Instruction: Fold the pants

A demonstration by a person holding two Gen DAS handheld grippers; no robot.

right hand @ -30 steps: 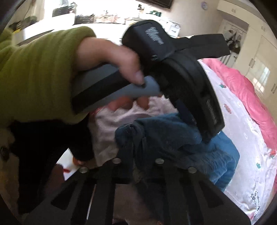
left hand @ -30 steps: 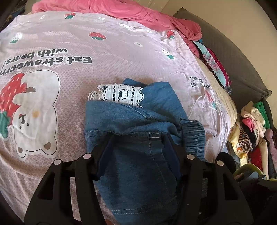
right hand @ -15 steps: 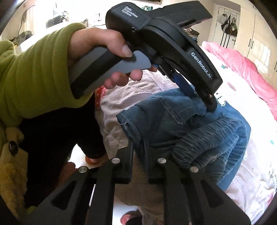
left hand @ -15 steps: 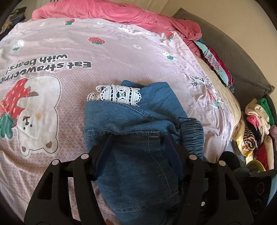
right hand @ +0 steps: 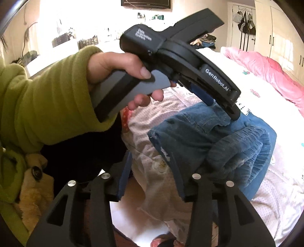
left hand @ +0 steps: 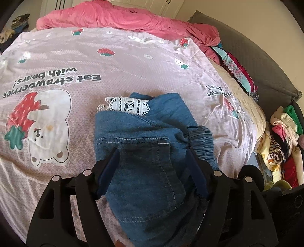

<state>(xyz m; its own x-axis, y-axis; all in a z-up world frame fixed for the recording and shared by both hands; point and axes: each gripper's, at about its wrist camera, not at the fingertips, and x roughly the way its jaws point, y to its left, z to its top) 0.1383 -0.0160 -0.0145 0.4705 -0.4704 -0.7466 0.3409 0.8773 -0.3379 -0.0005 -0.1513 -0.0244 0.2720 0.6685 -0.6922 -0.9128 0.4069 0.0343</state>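
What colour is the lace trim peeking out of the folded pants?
White, an openwork lace trim against the blue denim pants; clearest in the left wrist view.

A strawberry-bear quilt covers the bed, a pink blanket bunched along its far edge.

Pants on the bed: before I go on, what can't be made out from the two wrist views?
- Pants: near end, left wrist view, runs under the left gripper and off the bottom edge.
- Lace trim: mostly tucked under denim.
- Right wrist view: the left gripper and hand cover the far fold.
- Right gripper, jaws opening: left finger's contact is unclear.
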